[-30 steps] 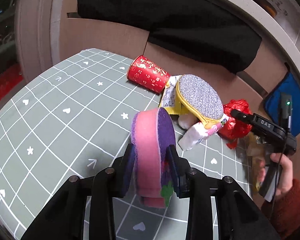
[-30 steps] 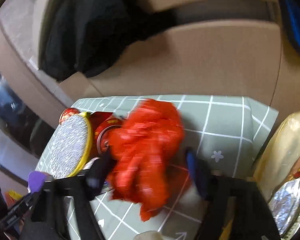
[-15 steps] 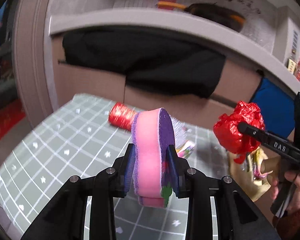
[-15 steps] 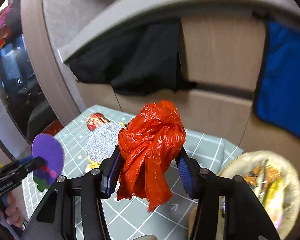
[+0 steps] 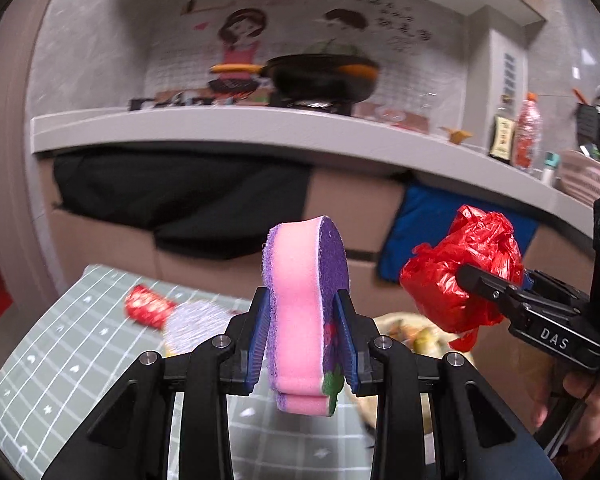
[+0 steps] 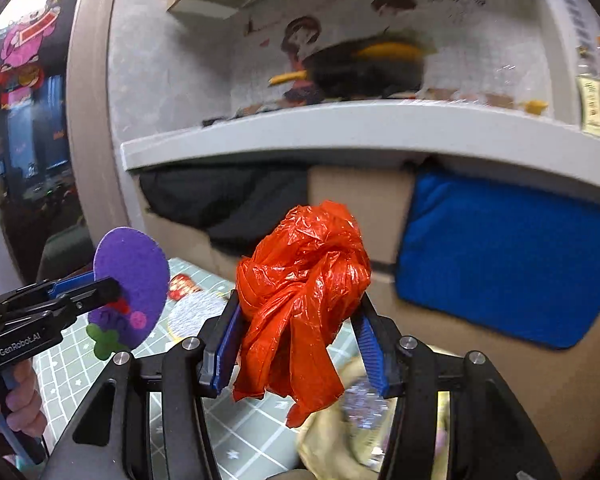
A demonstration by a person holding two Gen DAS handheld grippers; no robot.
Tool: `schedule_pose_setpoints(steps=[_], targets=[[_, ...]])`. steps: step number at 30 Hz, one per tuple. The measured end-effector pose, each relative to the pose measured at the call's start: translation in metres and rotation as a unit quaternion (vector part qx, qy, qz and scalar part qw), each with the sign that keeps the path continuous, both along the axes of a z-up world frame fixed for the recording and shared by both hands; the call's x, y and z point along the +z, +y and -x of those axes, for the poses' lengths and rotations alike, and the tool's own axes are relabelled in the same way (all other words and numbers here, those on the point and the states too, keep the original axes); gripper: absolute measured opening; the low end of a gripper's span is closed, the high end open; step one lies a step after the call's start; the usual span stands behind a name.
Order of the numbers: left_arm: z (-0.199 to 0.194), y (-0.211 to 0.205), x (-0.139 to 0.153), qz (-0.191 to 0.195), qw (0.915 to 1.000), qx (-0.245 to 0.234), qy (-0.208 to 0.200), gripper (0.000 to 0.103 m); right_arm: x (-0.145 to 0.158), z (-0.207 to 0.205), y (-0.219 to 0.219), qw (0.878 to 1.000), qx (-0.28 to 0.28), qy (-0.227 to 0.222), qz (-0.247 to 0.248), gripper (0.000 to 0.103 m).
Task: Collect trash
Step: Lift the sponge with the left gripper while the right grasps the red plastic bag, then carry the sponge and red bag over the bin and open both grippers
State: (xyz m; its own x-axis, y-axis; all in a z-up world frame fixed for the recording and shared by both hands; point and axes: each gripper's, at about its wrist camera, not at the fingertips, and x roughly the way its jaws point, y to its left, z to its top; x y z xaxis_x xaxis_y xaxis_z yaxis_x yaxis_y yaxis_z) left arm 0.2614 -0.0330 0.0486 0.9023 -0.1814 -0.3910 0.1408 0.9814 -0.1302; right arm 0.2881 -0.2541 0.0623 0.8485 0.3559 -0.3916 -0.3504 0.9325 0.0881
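Observation:
My left gripper (image 5: 303,332) is shut on a pink and purple sponge (image 5: 302,304) and holds it high above the green grid table (image 5: 60,368). In the right wrist view the sponge (image 6: 134,280) shows at the left. My right gripper (image 6: 300,344) is shut on a crumpled red plastic bag (image 6: 304,296), also held in the air. It shows at the right of the left wrist view (image 5: 460,280). A red paper cup (image 5: 148,310) and a silver round scrubber (image 5: 198,326) lie on the table below.
A yellowish trash bag (image 5: 404,336) with wrappers sits by the table's right edge, also low in the right wrist view (image 6: 340,432). Behind are cardboard boxes (image 5: 352,208), a black cloth (image 5: 180,200), a blue cloth (image 6: 500,256) and a shelf (image 5: 260,128) with a pan.
Both grippers have risen well above the table with the sponge and the red bag. The cup and scrubber now lie far below, and the shelf has come into view.

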Motion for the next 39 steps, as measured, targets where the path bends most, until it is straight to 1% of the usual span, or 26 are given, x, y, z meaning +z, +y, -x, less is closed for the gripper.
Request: schedule_pose_setpoints(steps=[5, 10, 15, 19, 22, 25, 30, 33, 34, 36, 37, 38, 39], targets=[[-0.009, -0.041, 0.010, 0.016, 0.9991, -0.039, -0.002, 0.033, 0.013, 0.018, -0.035, 0.999, -0.036, -0.020, 0.002, 0.050], [-0.014, -0.080, 0.010, 0.015, 0.9973, -0.072, 0.003, 0.033, 0.016, 0.029, -0.065, 0.998, -0.064, -0.026, 0.002, 0.050], [-0.020, -0.107, -0.002, 0.004, 0.9959, -0.090, 0.009, 0.033, 0.010, 0.034, -0.089, 0.996, -0.085, -0.022, -0.002, 0.050], [-0.031, -0.119, -0.016, -0.004, 0.9951, -0.096, 0.023, 0.033, -0.001, 0.032, -0.103, 0.995, -0.094, -0.011, -0.006, 0.050], [-0.038, -0.124, -0.024, -0.006, 0.9947, -0.098, 0.030, 0.033, -0.009, 0.029, -0.108, 0.995, -0.097, -0.004, -0.009, 0.050], [-0.050, -0.127, -0.033, -0.005, 0.9939, -0.101, 0.045, 0.033, -0.019, 0.022, -0.112, 0.995, -0.099, 0.005, -0.011, 0.050], [-0.074, -0.135, -0.060, -0.001, 0.9900, -0.112, 0.086, 0.033, -0.040, 0.009, -0.120, 0.994, -0.104, 0.025, -0.018, 0.050], [-0.091, -0.142, -0.080, 0.003, 0.9856, -0.122, 0.117, 0.033, -0.055, -0.003, -0.126, 0.993, -0.108, 0.042, -0.025, 0.050], [-0.099, -0.145, -0.089, 0.005, 0.9830, -0.128, 0.132, 0.033, -0.060, -0.008, -0.128, 0.992, -0.110, 0.050, -0.026, 0.050], [-0.119, -0.153, -0.113, 0.011, 0.9728, -0.146, 0.180, 0.033, -0.071, -0.018, -0.134, 0.991, -0.113, 0.064, -0.033, 0.050], [-0.128, -0.156, -0.123, 0.013, 0.9689, -0.147, 0.199, 0.033, -0.075, -0.022, -0.136, 0.990, -0.113, 0.069, -0.036, 0.050], [-0.140, -0.159, -0.139, 0.015, 0.9634, -0.143, 0.226, 0.033, -0.080, -0.027, -0.138, 0.990, -0.115, 0.076, -0.040, 0.050], [-0.148, -0.162, -0.150, 0.018, 0.9597, -0.142, 0.242, 0.033, -0.084, -0.030, -0.140, 0.989, -0.116, 0.081, -0.041, 0.050]])
